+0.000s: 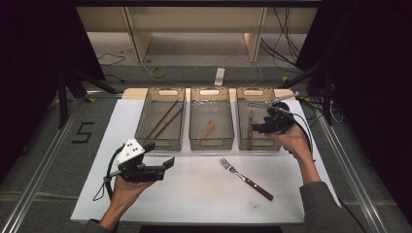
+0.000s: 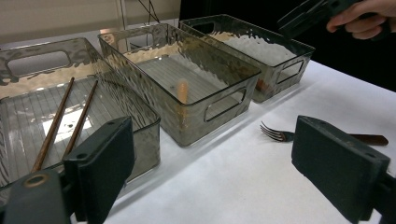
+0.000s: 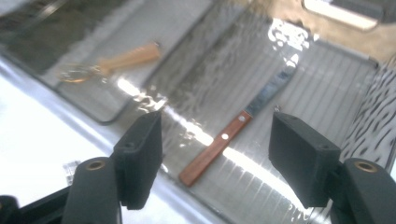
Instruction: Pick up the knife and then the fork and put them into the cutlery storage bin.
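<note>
Three clear bins stand in a row at the back of the white table. In the right bin [image 1: 266, 144] lies a wooden-handled knife [image 3: 243, 119], flat on the bottom. My right gripper [image 3: 219, 154] hovers over that bin [image 1: 255, 127], jaws open, with the knife below the gap and apart from both pads. A fork [image 1: 245, 178] with a dark handle rests on the table in front of the bins. My left gripper [image 1: 158, 154] is held near the front left, open and with nothing in it [image 2: 219, 158], pointing toward the bins and the fork [image 2: 280, 134].
The left bin [image 1: 160, 141] holds two brown chopsticks [image 1: 165, 119]. A wooden-handled spoon [image 1: 207, 129] lies in the middle bin [image 1: 211, 144]. Bare white tabletop [image 1: 194, 194] spreads in front of the bins. Black curtains, cables and a shelf frame stand beyond the table.
</note>
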A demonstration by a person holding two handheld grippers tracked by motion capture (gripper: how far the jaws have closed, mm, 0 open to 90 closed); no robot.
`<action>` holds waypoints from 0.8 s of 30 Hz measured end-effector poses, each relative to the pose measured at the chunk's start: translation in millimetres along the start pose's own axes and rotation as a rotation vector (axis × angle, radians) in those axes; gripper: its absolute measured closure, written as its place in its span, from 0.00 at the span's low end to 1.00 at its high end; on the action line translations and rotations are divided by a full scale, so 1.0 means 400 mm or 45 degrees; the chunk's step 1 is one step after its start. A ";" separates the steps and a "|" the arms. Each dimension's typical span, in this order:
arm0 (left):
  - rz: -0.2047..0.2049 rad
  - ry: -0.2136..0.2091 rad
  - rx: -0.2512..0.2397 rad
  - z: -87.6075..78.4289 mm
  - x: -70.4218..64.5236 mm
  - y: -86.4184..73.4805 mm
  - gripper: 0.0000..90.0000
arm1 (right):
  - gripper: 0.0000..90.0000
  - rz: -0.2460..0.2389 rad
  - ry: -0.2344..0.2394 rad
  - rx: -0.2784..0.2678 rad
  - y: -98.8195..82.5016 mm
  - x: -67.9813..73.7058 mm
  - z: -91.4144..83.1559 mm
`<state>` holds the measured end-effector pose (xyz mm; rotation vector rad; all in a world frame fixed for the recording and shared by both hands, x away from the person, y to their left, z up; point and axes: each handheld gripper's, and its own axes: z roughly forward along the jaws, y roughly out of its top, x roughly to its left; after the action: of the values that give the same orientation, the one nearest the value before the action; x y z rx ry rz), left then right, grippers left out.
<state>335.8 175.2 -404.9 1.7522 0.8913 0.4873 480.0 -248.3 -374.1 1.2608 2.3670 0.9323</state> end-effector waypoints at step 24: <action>-0.002 -0.011 -0.015 -0.003 0.000 0.000 0.14 | 0.29 -0.196 0.130 -0.054 -0.090 0.148 -0.087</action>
<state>335.1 175.7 -404.4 1.7412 0.8824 0.4830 405.3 -228.1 -370.1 1.0216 2.4674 1.0137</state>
